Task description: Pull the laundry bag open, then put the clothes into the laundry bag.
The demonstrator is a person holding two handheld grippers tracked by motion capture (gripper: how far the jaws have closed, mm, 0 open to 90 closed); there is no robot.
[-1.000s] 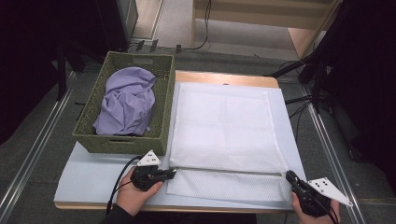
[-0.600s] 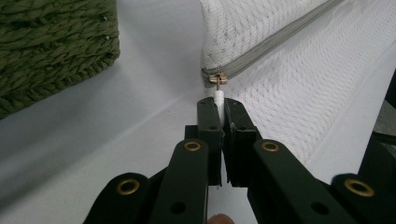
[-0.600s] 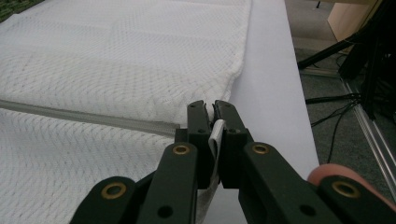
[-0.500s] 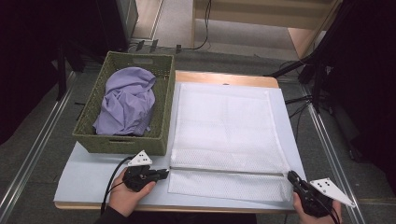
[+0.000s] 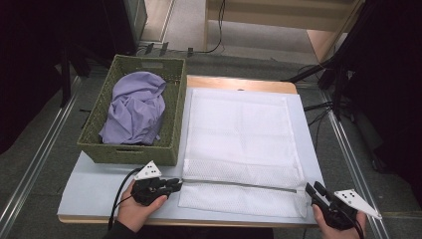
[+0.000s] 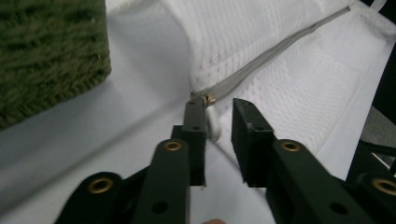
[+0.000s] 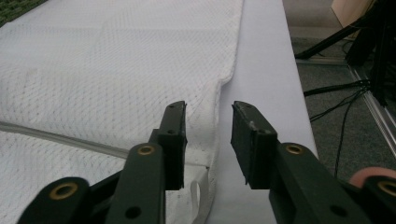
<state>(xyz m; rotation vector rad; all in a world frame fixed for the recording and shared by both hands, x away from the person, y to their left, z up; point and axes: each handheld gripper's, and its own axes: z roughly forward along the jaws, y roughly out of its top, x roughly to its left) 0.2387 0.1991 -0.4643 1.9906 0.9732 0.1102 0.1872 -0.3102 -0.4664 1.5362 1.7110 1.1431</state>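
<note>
Both tools letting go of the mesh bag [image 5: 239, 144]

Left tool [image 5: 175, 185] and right tool [image 5: 314, 191] are spreading (jaws just opening), the zipper [image 6: 261, 60] lying ahead, unpinched.

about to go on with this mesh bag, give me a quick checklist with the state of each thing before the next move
1. Left gripper free of the zipper pull: ok, its jaws have just been opening and stand apart, with the pull between them.
2. Right gripper free of the bag: ok, jaws have just been opening and the bag's edge lies between them unpinched.
3. Bag flat on the table: ok.
4. Zipper shut: cannot tell.
5. Lilac cloth in the basket: ok.
</note>
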